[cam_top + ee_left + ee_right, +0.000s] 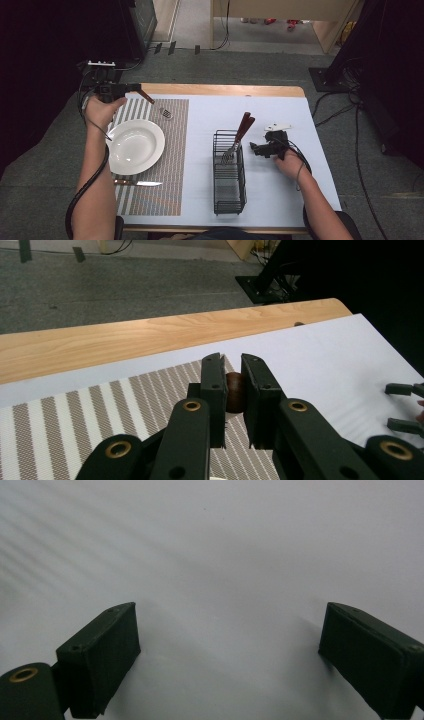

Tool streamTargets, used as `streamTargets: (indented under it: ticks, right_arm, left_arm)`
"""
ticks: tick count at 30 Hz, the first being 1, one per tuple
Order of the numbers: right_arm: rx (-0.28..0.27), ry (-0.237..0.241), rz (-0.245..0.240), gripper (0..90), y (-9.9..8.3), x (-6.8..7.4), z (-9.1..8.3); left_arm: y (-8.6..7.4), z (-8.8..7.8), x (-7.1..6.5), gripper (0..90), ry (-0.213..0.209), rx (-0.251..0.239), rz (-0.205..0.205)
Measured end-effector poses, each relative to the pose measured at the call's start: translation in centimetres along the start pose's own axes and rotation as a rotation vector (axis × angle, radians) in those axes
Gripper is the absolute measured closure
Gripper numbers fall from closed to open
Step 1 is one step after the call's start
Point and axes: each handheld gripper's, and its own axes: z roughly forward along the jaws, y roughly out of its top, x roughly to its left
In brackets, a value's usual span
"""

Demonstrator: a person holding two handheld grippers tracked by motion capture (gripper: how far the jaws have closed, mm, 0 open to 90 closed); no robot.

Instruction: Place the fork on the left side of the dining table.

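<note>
Left claw [134, 89] sits at the upper left of the high view, its jaws clamped on the brown wooden handle of a spoon [156, 106]; in the left gripper view that rounded handle end [235, 391] is pinched between the two black jaws. From the claw the spoon slants down and to the right, and its metal bowl lies over the far part of the striped placemat [175, 150], just beyond the white plate [135, 146]; whether the bowl touches the mat I cannot tell. A knife [137, 183] lies on the mat below the plate.

Right claw [256, 148] rests at centre right, jaws wide and holding nothing, low over the white counter [290, 185] beside the black wire basket [229, 175], where a fork [236, 140] and another wooden-handled piece stand.

By my reading, this is a place setting in progress, at the step of laying the spoon above the plate. Next comes lowering it flat on the mat, clear of the plate rim, then opening the jaws.
</note>
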Motion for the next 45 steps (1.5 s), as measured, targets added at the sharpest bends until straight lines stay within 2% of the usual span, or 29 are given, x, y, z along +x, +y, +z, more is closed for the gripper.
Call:
streamTargets:
  ticks: [9, 16, 25, 31, 39, 45]
  right_arm:
    - [0.001, 0.002, 0.0, 8.5, 0.0, 0.0, 0.0]
    - [0.001, 0.001, 0.002, 8.5, 0.0, 0.0, 0.0]
    - [0.001, 0.002, 0.001, 8.5, 0.0, 0.0, 0.0]
    - [0.0, 0.002, -0.001, 8.5, 0.0, 0.0, 0.0]
    - [0.002, 0.001, 0.003, 8.5, 0.0, 0.0, 0.0]
    - [0.001, 0.002, 0.001, 8.5, 0.0, 0.0, 0.0]
  left_arm:
    - [-0.4, 0.5, 2.4, 81.9, -0.012, -0.013, -0.085]
    - [-1.0, 0.5, 3.7, 79.3, 0.01, -0.016, -0.098]
    - [-2.2, 0.6, 5.9, 74.8, 0.059, 0.006, -0.127]
    - [-3.1, 0.9, 7.3, 72.7, 0.064, 0.001, -0.165]
    - [-4.5, 1.3, 9.2, 69.0, 0.075, 0.02, -0.188]
    - [-5.4, 1.5, 10.1, 66.9, 0.072, 0.015, -0.202]
